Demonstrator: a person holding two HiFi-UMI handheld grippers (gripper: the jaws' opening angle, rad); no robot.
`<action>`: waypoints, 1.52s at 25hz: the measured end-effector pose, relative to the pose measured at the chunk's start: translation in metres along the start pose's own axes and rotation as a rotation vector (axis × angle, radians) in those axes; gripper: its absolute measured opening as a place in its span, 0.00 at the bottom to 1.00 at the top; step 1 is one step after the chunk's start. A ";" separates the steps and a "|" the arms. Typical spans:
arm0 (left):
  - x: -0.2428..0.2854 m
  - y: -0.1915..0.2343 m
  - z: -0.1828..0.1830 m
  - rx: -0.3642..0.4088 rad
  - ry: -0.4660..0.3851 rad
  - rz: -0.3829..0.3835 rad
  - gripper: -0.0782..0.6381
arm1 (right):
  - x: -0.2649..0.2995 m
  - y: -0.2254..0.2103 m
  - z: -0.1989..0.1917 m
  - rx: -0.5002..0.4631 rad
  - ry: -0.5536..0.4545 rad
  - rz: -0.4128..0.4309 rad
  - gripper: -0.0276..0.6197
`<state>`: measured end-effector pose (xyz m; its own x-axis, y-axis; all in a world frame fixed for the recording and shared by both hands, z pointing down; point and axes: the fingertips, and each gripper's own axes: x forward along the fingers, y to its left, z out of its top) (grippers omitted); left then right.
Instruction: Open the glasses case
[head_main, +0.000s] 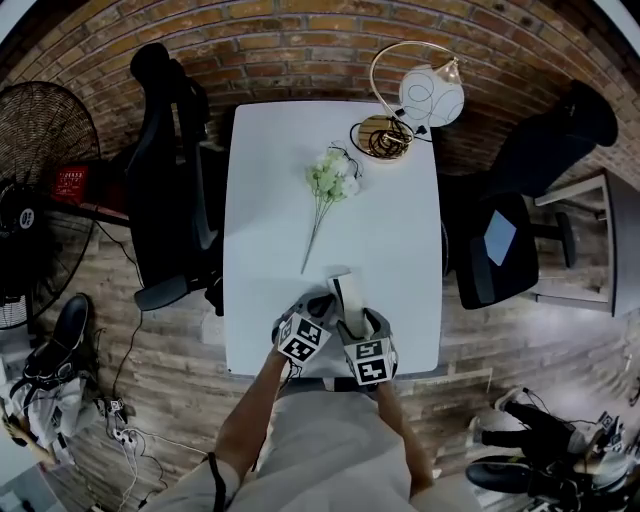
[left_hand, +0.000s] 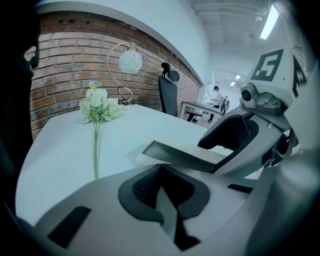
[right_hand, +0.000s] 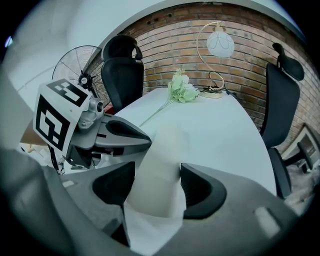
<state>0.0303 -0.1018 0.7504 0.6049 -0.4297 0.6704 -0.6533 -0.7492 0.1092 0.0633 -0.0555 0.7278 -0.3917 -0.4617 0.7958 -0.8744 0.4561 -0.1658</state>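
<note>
1. A fan (head_main: 40, 190) stands on the floor at the far left, well apart from the tabletop (head_main: 270, 200).
2. A black left chair (head_main: 170, 170) sits close against the tabletop's left edge.
3. The tabletop is white and runs away from the person toward a brick wall (head_main: 300, 50).
4. Flowers (head_main: 332, 178) lie near its middle. The pale blooms point to the far side and the thin stem slants back toward the near edge, apart from the case.
5. The left hand-held gripper (left_hand: 161, 169) is at the near edge, just left of the case, and tilts down at it. Its jaws are together and their tips meet at the case's left side. I cannot tell whether they pinch its edge.
6. The case (head_main: 343, 290) is pale and lies on the tabletop close to the near edge, between the two grippers. Its long side points away from the person. I cannot tell whether its lid has lifted.
7. The right hand-held gripper (right_hand: 157, 172) is just right of the left one and tilts down. Its jaws stand wide around the case, with a dark pad against each long side.
8. A lamp (head_main: 432, 95) with a gold arc and a white globe stands at the far right corner.
9. A black right chair (head_main: 520, 200) stands apart from the tabletop's right edge.
</note>
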 end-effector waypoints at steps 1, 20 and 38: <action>0.000 0.000 0.000 0.000 0.001 0.000 0.11 | -0.001 0.000 0.001 0.002 -0.004 -0.002 0.49; -0.001 0.000 0.000 -0.001 0.003 -0.001 0.11 | -0.018 -0.007 0.009 0.029 -0.069 -0.016 0.33; 0.000 0.001 -0.001 -0.004 0.001 0.005 0.12 | -0.025 -0.023 0.006 0.052 -0.104 -0.052 0.20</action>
<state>0.0294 -0.1018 0.7517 0.6011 -0.4329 0.6718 -0.6580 -0.7451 0.1086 0.0915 -0.0597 0.7084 -0.3704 -0.5616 0.7399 -0.9070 0.3906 -0.1575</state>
